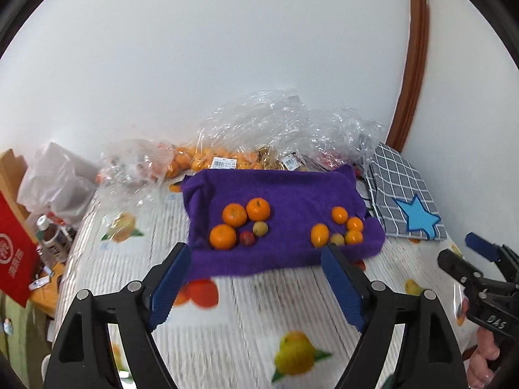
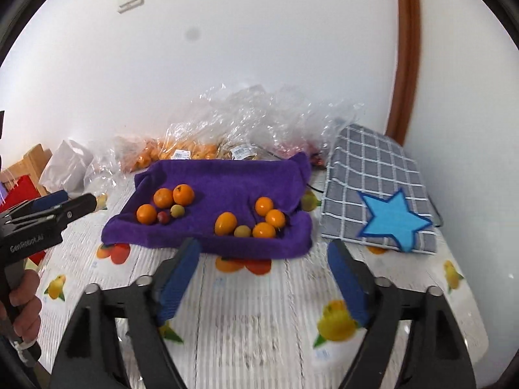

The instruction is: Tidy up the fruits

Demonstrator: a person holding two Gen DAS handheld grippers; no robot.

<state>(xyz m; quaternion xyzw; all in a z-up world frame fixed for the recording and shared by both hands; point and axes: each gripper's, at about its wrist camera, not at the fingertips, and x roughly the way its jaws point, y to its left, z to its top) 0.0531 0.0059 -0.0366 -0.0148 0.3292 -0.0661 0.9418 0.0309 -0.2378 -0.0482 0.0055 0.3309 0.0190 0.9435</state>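
Observation:
A purple towel (image 1: 292,191) (image 2: 227,178) lies on the table with two fruit groups on it. The left group has three tangerines (image 1: 234,214) (image 2: 163,197), a small red fruit (image 1: 246,238) (image 2: 163,217) and a small yellow-green fruit (image 1: 260,228) (image 2: 177,210). The right group has several small orange fruits (image 1: 319,235) (image 2: 225,223) and a yellowish one (image 1: 337,239) (image 2: 242,231). My left gripper (image 1: 256,259) (image 2: 65,204) is open and empty, just before the towel's near edge. My right gripper (image 2: 264,253) (image 1: 467,253) is open and empty, also before the near edge.
Clear plastic bags of fruit (image 1: 259,136) (image 2: 227,129) lie against the wall behind the towel. A grey checked cloth with a blue star (image 1: 405,201) (image 2: 379,194) lies to the right. A red box (image 1: 13,259) and bottles (image 1: 48,236) stand past the table's left edge.

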